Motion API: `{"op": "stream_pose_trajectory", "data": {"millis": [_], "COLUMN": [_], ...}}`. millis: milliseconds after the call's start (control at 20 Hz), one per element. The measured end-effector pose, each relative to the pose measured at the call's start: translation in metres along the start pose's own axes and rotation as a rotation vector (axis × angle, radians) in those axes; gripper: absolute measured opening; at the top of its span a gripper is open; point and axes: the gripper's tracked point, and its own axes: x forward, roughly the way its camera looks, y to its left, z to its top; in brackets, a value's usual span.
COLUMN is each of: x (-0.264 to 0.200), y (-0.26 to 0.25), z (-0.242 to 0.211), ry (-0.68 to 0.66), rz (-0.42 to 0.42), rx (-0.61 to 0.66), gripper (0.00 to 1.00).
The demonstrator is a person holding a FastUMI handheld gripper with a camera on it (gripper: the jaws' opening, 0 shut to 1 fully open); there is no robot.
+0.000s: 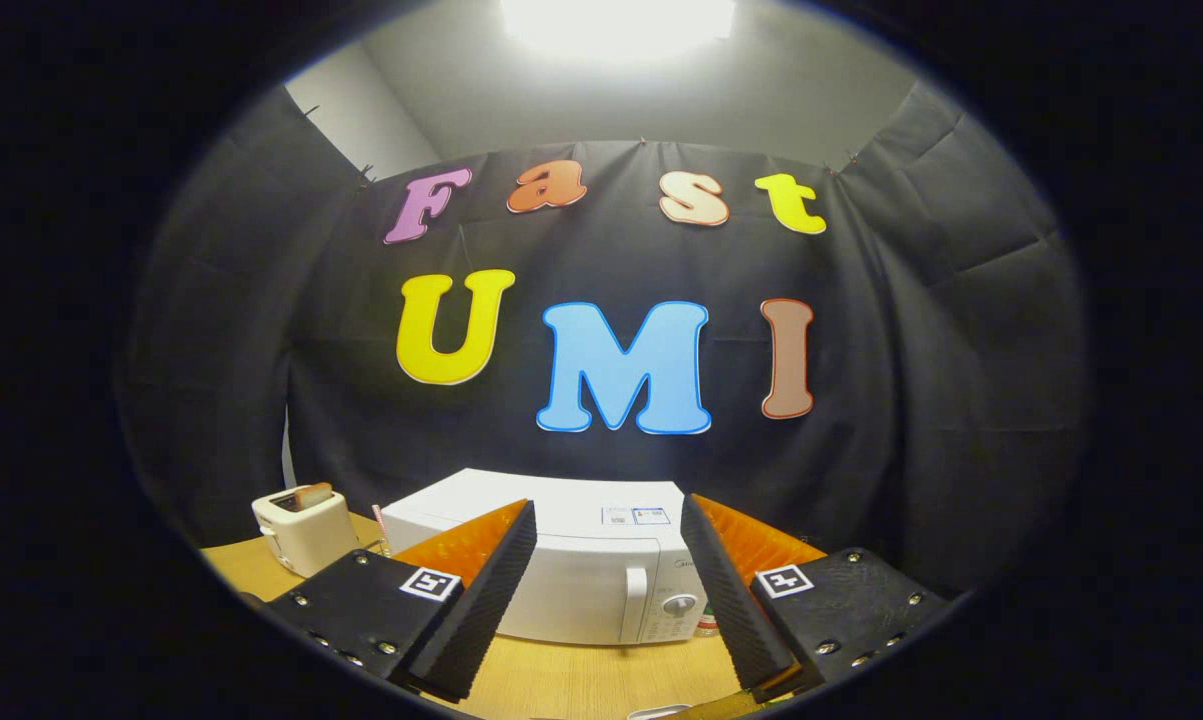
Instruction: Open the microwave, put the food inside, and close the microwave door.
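Note:
A white microwave (581, 585) stands on the wooden table (601, 680), beyond my fingers, with its door closed. The vertical door handle (636, 602) and a round dial (679, 604) sit on its right front. My gripper (609, 530) is held up in front of it, open, with nothing between the two fingers; the microwave's front shows through the gap. I cannot make out the food.
A white toaster (304, 530) with a slice of bread in its slot stands to the left of the microwave. Black cloth walls close in the booth behind and at both sides. Bare wooden tabletop lies between the fingers and the microwave.

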Motion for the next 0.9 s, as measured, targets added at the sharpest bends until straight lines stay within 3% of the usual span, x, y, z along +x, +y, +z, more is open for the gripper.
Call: {"op": "stream_pose_trajectory", "data": {"millis": [900], "x": [0.093], "y": [-0.022], "z": [-0.15], "ry": [0.148], "rz": [-0.075], "rx": [0.004], "gripper": [0.92]}}
